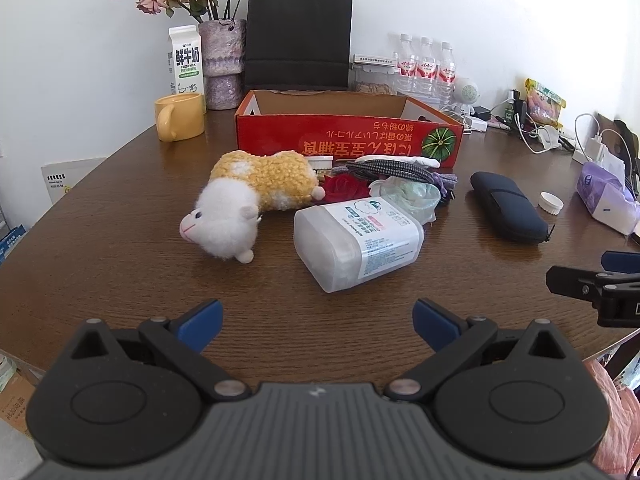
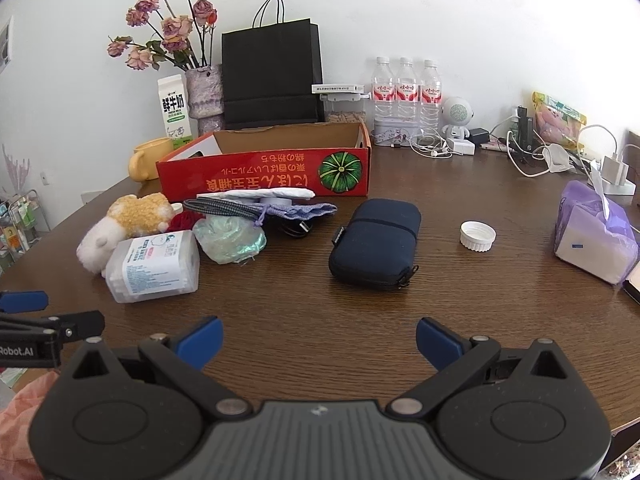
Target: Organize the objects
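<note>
A dark wooden table [image 1: 120,240] stands against a white wall [image 2: 460,20]; a red cardboard box [image 1: 348,136] sits at twelve o'clock; before it lie a plush sheep [image 1: 248,196], a clear plastic container [image 1: 356,240] and a dark zip pouch [image 2: 376,240]. The left gripper [image 1: 316,320] gapes wide and empty, container at twelve; the right gripper [image 2: 318,338] likewise, pouch at twelve.

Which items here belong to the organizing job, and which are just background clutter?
Job: red box, plush toy, swab container, dark pouch, white cap.

Clutter, likely: water bottles, black bag, milk carton, yellow mug.
</note>
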{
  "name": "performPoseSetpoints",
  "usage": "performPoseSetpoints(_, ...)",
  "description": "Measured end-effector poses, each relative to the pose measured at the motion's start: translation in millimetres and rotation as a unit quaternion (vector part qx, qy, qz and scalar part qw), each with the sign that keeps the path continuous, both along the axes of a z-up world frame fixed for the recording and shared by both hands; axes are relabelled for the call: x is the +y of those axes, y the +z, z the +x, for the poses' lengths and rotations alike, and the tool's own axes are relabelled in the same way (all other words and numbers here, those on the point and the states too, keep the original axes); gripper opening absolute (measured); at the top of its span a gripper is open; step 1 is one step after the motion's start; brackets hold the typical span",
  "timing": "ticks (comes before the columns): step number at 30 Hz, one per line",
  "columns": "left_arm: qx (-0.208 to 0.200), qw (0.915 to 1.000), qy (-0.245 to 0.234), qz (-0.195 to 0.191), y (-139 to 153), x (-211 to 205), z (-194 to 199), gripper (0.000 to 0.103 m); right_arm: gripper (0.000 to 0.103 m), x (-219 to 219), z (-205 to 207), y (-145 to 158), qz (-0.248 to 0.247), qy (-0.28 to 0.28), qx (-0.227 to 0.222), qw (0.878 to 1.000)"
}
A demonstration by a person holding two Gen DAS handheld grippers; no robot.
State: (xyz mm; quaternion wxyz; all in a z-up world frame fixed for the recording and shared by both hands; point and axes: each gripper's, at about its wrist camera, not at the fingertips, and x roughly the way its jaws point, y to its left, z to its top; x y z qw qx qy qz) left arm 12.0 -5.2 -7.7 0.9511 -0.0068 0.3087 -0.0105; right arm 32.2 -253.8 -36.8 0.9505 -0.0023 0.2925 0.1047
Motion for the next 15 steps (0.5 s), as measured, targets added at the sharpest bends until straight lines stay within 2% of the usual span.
performPoseSetpoints(8, 0.007, 0.9999, -0.009, 0.007, 4.1, -6.1, 16.1, 0.103, 0.103, -18.8, 21.0, -0.9, -0.017, -0.006, -0.016, 1.0)
performPoseSetpoints(15, 0.017, 0.9998, -0.006, 0.003, 3.6, -7.4, 28.6, 0.103, 0.099, -56.5, 61.0, -0.5, -0.048, -0.031, -0.04, 0.998)
